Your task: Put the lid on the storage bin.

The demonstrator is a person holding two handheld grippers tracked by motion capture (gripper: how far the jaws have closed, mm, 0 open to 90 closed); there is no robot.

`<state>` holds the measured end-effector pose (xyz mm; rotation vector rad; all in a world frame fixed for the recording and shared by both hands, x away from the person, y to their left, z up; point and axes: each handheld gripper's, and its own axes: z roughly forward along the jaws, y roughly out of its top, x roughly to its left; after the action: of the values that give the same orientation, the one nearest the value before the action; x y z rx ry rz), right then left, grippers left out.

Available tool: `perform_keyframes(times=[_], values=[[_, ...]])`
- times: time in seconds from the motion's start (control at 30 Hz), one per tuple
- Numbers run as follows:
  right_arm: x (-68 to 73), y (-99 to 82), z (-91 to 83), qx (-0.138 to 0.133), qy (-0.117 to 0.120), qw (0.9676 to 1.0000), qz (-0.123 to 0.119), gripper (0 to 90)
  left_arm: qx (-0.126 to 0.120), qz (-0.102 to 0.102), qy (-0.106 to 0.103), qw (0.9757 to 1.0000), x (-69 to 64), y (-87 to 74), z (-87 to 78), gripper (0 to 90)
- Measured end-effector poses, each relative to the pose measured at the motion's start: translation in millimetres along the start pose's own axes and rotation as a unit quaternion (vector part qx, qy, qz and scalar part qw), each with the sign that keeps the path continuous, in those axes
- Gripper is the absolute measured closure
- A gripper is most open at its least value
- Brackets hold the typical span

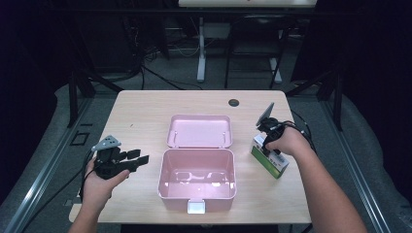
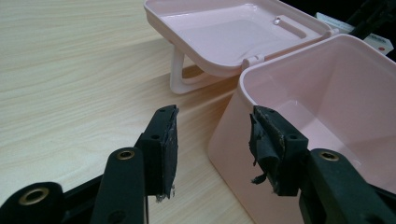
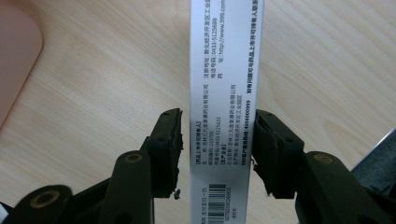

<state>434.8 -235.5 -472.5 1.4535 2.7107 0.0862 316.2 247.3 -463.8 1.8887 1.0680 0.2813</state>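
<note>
Nearest the camera in the high view, the pink box (image 1: 197,179) sits close to the front edge of the bench (image 1: 141,109), its white latch (image 1: 196,207) facing that edge and its inside bare; its lid (image 1: 199,131) is swung back flat behind it, toward the middle of the bench. Toward the front left corner, the left hand (image 1: 99,187) holds the left tool (image 1: 137,158) with its jaws spread and nothing between them; in the left gripper view they point at the box's near wall, one jaw just over its rim. Near the right edge, the right hand (image 1: 284,141) holds the right tool (image 3: 215,149) down over a green-and-white carton (image 1: 270,160) that lies on the bench, well apart from the box. In the right gripper view the carton's white printed face with a barcode runs between the two jaws; the right-hand pad seems to touch the carton's edge while a thin gap shows at the other, so the grip looks close but perhaps not fully pressed
</note>
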Motion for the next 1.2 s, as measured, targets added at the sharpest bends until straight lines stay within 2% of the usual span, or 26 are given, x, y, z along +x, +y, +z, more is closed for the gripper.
perform_keyframes(times=[0.13, 0.67, 0.97, 1.2], values=[[-1.7, -0.5, 3.9, 0.006, 0.005, 0.9999, 0.011, 56.8, 0.004, 0.001, -0.001, 1.0000, 0.4, 0.0, 0.2, 52.1], [-2.7, 0.6, 11.5, 0.015, 0.007, 0.9996, 0.023, 59.6, 0.003, -0.003, 0.000, 1.0000, 0.9, -1.0, 2.1, 53.0], [-1.6, 2.5, 11.8, 0.026, 0.006, 0.9994, 0.023, 61.2, 0.005, -0.002, -0.002, 1.0000, 1.1, -0.8, 2.0, 53.4], [-3.0, 2.3, 11.8, 0.022, 0.010, 0.9994, 0.024, 61.5, 0.003, -0.002, 0.001, 1.0000, 1.2, -0.7, 1.4, 53.6]])
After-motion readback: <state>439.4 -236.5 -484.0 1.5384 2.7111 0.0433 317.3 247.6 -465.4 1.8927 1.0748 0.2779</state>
